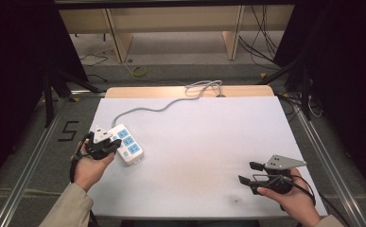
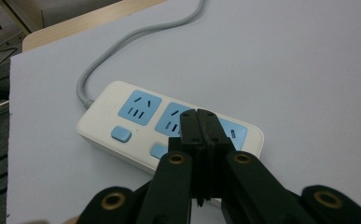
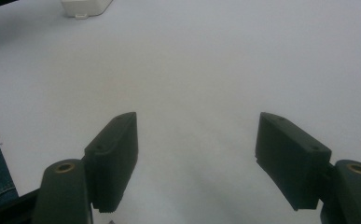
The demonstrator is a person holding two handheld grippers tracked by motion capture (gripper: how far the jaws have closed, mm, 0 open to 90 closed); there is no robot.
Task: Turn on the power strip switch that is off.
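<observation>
A white power strip (image 1: pixel 127 144) with blue sockets and blue switches lies at the left of the white table top (image 1: pixel 204 142); its grey cable (image 1: pixel 143 109) runs to the far edge. My left gripper (image 1: pixel 110 147) hovers at the strip's near-left side, jaws pressed together with nothing between them. In the left gripper view the shut gripper (image 2: pixel 201 122) sits over the middle socket of the power strip (image 2: pixel 136 121). My right gripper (image 1: pixel 247 173) rests at the near right, jaws wide apart and empty; the right gripper (image 3: pixel 194 158) faces bare table top.
The end of the power strip (image 3: pixel 86 7) appears at the top left of the right gripper view. Beyond the table are wooden shelf legs (image 1: pixel 119 38) and loose cables (image 1: pixel 261 38) on the floor. Metal frame rails (image 1: pixel 29 156) flank the table.
</observation>
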